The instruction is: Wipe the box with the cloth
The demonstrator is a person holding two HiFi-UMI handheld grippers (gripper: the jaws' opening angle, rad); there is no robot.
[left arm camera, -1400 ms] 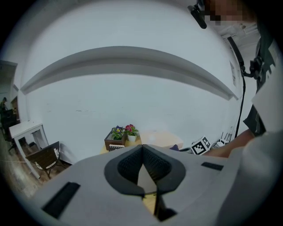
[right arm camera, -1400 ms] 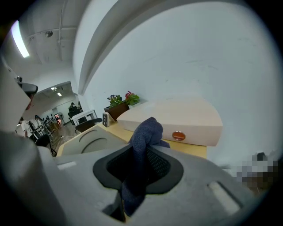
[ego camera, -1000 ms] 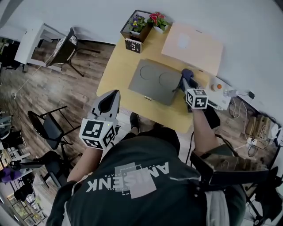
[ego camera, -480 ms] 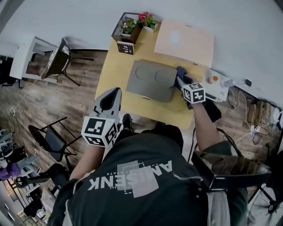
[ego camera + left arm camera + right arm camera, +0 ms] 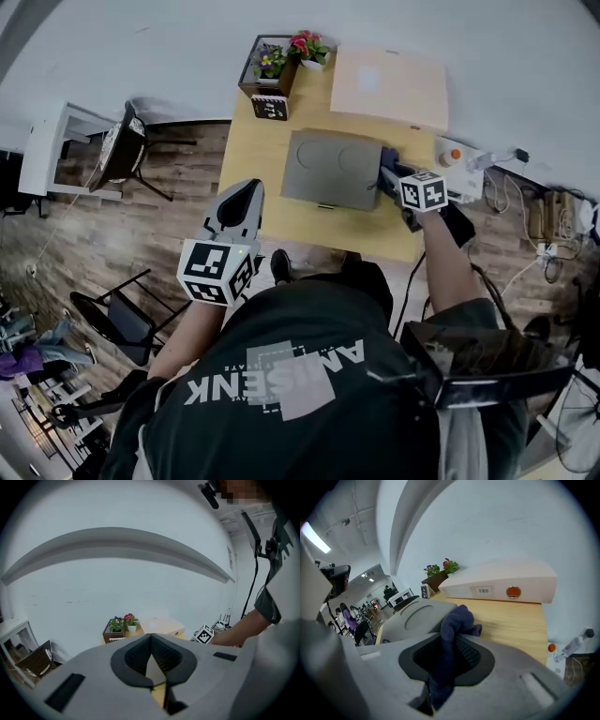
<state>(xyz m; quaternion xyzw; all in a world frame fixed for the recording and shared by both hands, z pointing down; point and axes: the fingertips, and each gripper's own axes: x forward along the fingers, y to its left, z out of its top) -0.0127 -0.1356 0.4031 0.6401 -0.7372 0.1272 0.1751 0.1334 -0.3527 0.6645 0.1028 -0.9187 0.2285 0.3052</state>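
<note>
A flat grey box (image 5: 333, 169) with two round recesses lies on the yellow wooden table (image 5: 253, 155); its top also shows in the right gripper view as the grey box (image 5: 417, 616). My right gripper (image 5: 386, 169) is shut on a dark blue cloth (image 5: 457, 620), which bunches out past the jaws at the box's right edge. The cloth (image 5: 388, 156) shows as a small blue lump there. My left gripper (image 5: 242, 202) hangs off the table's near left side, above the floor, shut with nothing in it (image 5: 151, 638).
A flat beige box (image 5: 389, 86) lies at the table's back right. Potted flowers in a wooden crate (image 5: 281, 56) and a marker block (image 5: 272, 108) stand at the back left. A white device with an orange button (image 5: 452, 157) sits to the right. Chairs (image 5: 122, 150) stand on the floor at left.
The head view has shifted a little. The right gripper keeps the cloth at the grey box's right end, sliding slightly along it. The left gripper has stayed off the table.
</note>
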